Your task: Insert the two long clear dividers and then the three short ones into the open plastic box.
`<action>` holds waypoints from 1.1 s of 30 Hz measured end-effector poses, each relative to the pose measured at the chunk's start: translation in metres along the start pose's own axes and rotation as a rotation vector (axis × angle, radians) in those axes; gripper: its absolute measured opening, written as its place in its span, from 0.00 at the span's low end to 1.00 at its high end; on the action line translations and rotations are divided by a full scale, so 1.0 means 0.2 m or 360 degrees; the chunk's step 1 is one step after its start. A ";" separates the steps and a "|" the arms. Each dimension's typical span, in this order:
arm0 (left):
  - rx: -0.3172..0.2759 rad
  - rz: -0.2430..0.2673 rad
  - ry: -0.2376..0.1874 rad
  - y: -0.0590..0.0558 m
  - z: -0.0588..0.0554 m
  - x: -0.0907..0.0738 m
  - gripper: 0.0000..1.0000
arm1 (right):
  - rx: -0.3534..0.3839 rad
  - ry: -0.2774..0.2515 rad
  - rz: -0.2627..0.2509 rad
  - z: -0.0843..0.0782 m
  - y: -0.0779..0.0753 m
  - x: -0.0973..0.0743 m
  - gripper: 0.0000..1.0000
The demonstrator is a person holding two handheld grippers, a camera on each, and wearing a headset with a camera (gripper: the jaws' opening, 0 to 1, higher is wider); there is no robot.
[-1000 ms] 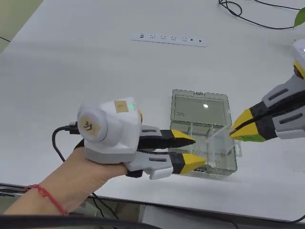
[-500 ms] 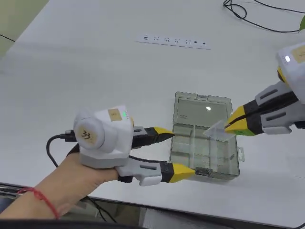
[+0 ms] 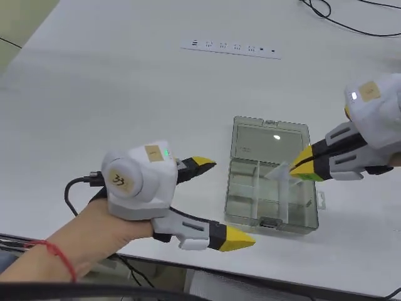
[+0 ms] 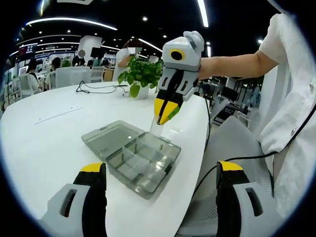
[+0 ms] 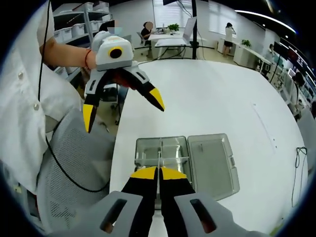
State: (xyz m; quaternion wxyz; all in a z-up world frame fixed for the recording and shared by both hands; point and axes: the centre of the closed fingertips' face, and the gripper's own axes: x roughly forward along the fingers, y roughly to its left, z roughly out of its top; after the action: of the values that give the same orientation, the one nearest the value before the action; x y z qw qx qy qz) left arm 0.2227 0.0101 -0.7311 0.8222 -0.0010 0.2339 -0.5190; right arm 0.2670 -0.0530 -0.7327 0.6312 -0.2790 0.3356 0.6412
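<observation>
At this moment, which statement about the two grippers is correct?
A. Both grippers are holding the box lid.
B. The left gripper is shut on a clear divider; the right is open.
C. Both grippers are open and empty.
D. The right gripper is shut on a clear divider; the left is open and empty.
D: the right gripper pinches a clear divider over the open box, while the left gripper has its jaws spread wide and holds nothing.

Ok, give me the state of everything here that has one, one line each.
plastic box, open, its lid laid back flat.
clear divider, upright, pinched at its top, lower edge down at the box; seated or not, cannot tell.
right gripper, shut on the clear divider.
left gripper, open, empty, beside the box.
</observation>
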 end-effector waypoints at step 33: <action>-0.0022 -0.0018 -0.0006 -0.01 0.00 0.02 0.97 | -0.0061 0.0006 -0.0025 -0.06 0.00 0.12 0.02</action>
State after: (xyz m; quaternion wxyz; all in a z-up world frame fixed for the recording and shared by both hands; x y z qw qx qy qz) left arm 0.2215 0.0056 -0.7329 0.8195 -0.0089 0.2360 -0.5221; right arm 0.2650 -0.0480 -0.7591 0.6301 -0.2948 0.3221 0.6422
